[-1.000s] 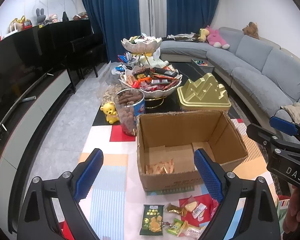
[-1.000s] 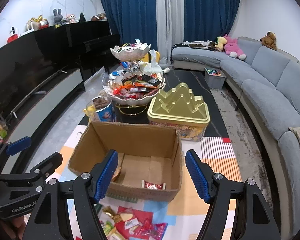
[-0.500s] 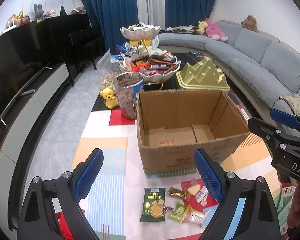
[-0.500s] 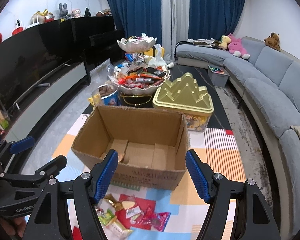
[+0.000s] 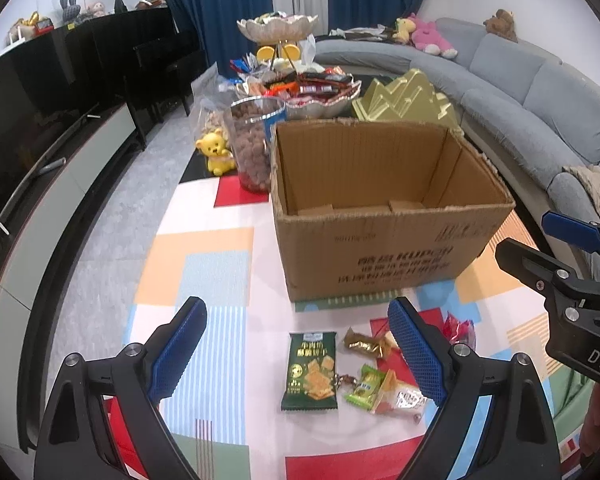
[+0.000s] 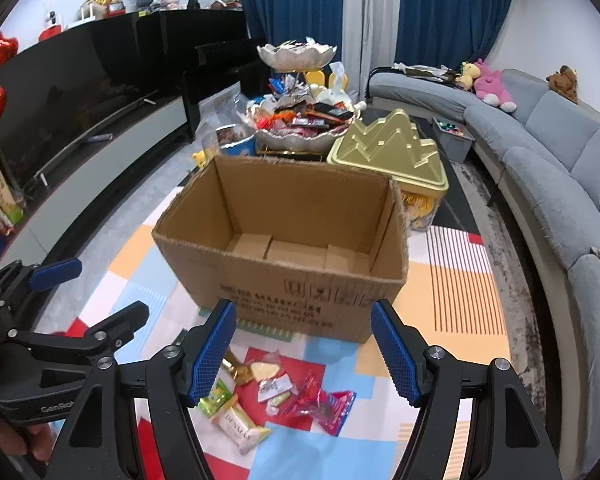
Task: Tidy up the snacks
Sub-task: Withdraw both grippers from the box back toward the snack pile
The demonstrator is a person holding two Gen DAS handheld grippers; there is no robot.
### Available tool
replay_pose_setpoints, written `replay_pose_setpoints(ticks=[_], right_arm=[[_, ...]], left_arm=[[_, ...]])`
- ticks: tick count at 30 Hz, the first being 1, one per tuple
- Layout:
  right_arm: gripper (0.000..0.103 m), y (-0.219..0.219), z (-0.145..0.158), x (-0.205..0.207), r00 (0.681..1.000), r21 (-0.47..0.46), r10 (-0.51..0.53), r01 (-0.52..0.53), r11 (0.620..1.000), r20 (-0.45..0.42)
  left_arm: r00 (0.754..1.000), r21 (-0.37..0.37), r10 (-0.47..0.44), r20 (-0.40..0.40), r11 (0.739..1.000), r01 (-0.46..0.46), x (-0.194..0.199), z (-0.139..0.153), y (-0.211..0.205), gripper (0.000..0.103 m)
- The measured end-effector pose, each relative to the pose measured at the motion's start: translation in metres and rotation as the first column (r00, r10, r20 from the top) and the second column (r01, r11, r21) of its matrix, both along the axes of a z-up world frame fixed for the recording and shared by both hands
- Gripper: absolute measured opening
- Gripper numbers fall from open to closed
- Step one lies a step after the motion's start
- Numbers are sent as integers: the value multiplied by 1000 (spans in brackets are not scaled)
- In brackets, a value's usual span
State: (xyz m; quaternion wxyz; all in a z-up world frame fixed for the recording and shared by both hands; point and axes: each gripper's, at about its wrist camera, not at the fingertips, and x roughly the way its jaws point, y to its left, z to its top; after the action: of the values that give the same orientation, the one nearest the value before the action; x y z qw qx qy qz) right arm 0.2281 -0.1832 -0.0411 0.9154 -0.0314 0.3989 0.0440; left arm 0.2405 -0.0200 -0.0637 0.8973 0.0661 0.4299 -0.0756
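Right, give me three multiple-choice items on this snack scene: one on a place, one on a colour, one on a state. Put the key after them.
1. Where do the loose snack packets lie?
A. Inside the cardboard box
B. On the patterned mat in front of the box
C. On the sofa

2. What colour is the mountain-shaped tin lid?
A. Gold
B. Red
C. White

3. How does the left gripper stand?
A. Shut on a packet
B. Shut on the box's rim
C. Open, holding nothing

Key: B, the packets sit on the mat short of the cardboard box; A, the lid shines gold behind the box; C, its blue pads stand wide apart with only the mat and packets below them.
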Motion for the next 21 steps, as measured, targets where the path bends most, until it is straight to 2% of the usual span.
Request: replay_pose_setpoints(ticks=[21], right_arm=[[71, 30, -63, -29, 983, -64, 117, -127, 990, -138]], left_arm=[[990, 16, -9, -140, 1000, 12, -17, -61, 11, 93]])
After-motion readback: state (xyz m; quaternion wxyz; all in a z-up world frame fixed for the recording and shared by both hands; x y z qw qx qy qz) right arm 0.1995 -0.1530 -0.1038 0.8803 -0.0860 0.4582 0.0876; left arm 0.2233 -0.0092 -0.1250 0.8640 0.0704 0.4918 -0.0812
